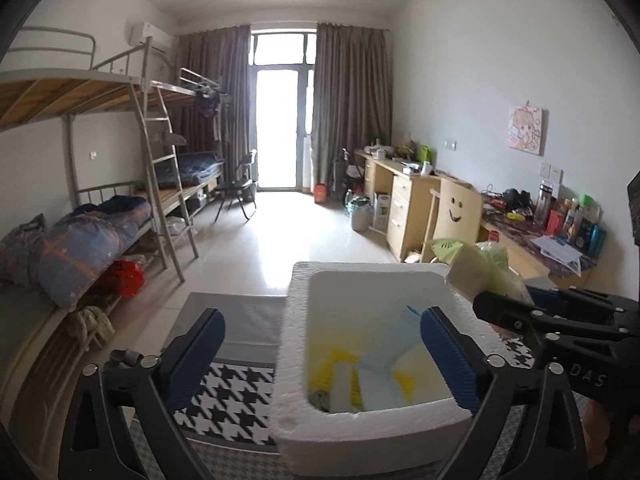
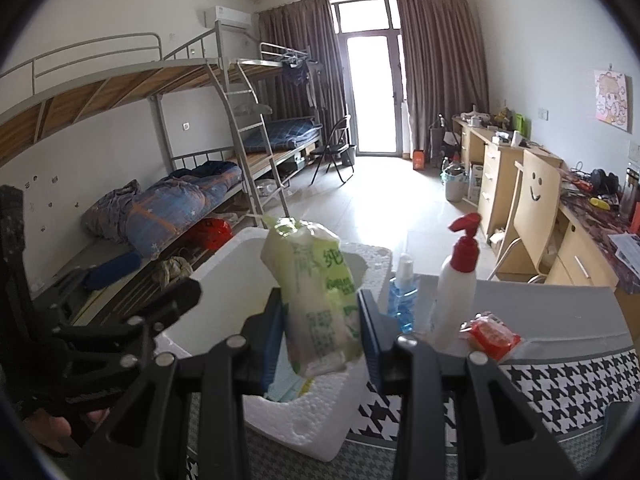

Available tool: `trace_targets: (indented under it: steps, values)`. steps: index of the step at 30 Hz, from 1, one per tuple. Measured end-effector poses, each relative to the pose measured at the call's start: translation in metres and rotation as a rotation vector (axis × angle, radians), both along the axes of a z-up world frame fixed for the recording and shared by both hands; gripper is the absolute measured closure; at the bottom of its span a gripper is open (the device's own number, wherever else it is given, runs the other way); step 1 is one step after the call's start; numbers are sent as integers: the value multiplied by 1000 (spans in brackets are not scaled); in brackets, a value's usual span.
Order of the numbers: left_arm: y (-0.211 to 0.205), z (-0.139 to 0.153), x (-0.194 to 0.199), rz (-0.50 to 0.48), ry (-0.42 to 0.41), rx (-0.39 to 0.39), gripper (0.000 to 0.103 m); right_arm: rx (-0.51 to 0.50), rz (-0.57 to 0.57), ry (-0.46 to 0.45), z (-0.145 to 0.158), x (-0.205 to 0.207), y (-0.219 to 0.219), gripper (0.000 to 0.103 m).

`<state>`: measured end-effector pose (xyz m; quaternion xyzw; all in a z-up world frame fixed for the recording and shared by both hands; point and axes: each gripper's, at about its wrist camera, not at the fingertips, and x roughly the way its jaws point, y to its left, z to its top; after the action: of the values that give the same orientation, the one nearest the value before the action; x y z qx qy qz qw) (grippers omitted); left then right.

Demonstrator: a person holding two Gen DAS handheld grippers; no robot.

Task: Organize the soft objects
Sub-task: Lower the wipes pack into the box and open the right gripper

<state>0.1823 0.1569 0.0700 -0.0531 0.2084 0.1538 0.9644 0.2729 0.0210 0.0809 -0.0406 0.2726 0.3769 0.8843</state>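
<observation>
Two grippers are in your hands. Your right gripper (image 2: 320, 332) has its jaws pressed on one soft tissue pack (image 2: 320, 304), green and white, and the pack stands up between the blue pads (image 2: 370, 332). You hold it over the near rim of one white foam box (image 2: 320, 420). In the left wrist view the same pack (image 1: 476, 272) sticks out past the box's far right corner.

Your left gripper (image 1: 324, 356) has its jaws spread wide. One blue pad (image 1: 196, 356) is outside the box on the left, over the checked cloth (image 1: 236, 396). The other pad (image 1: 452, 360) is over the right side of the box (image 1: 360, 432). Nothing is between them but the box wall.

Down inside the box lie soft things in a loose pile (image 1: 380, 376): some yellow, some pale blue, some white. They overlap, so you cannot count them well.

Just right of the box, on the tabletop (image 2: 540, 304), stand two bottles. One is a white pump bottle (image 2: 456, 284) with a red top. One is a small blue bottle (image 2: 402, 296), partly hidden behind the right pad. One red packet (image 2: 492, 334) lies close beside the white bottle.

Past the tabletop you can see one chair with a smiley face (image 2: 536, 188) at a long wooden desk (image 2: 496, 152), and two bunk beds (image 2: 168, 120) along the left wall.
</observation>
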Motion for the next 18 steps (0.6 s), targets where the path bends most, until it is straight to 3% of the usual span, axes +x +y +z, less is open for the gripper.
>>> trace_targets:
  steps: [15,16,18]
  values:
    - [8,6,-22,35,-38,10,1,-34,24,30,-6,11,22,62]
    - [8,6,-24,36,-37,13,1,-38,24,33,-8,13,22,61]
    - [10,5,-25,39,-38,13,1,-77,26,34,-12,16,25,44]
